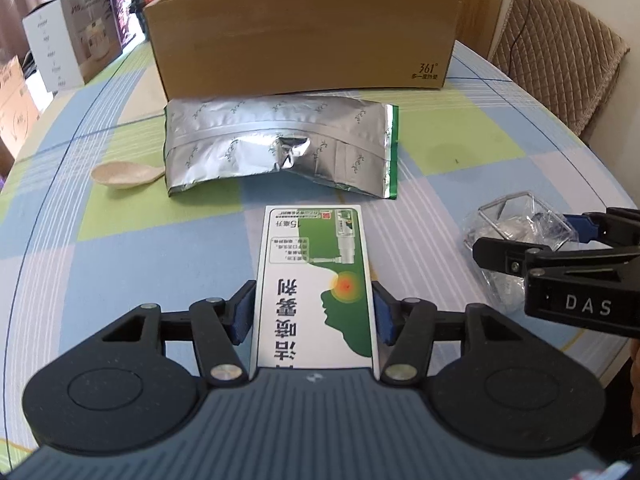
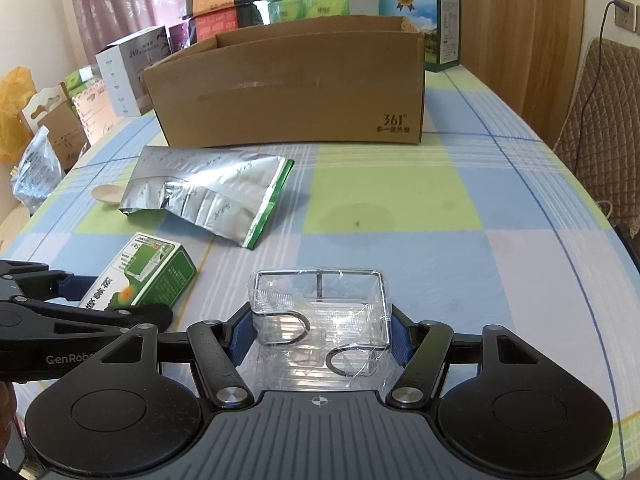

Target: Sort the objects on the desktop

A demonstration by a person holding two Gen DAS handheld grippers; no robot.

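The left gripper (image 1: 315, 306) pinches one green-and-white medicine box (image 1: 316, 280) between its fingers. The right gripper (image 2: 322, 330) clamps one plastic-wrapped wire rack (image 2: 320, 316). Beyond both fingertips lie one foil pouch (image 1: 280, 142), one spoon (image 1: 126, 176) and one cardboard box (image 1: 304, 36).

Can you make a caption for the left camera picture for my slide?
Left gripper clamps a green-and-white spray carton before a silver foil pouch and brown cardboard box.

We see a crinkled shiny foil pouch (image 1: 280, 148), matt cardboard box (image 1: 304, 40), glossy printed carton (image 1: 316, 276), wire rack in clear plastic wrap (image 2: 320, 320), checked cloth tablecloth (image 2: 440, 216).
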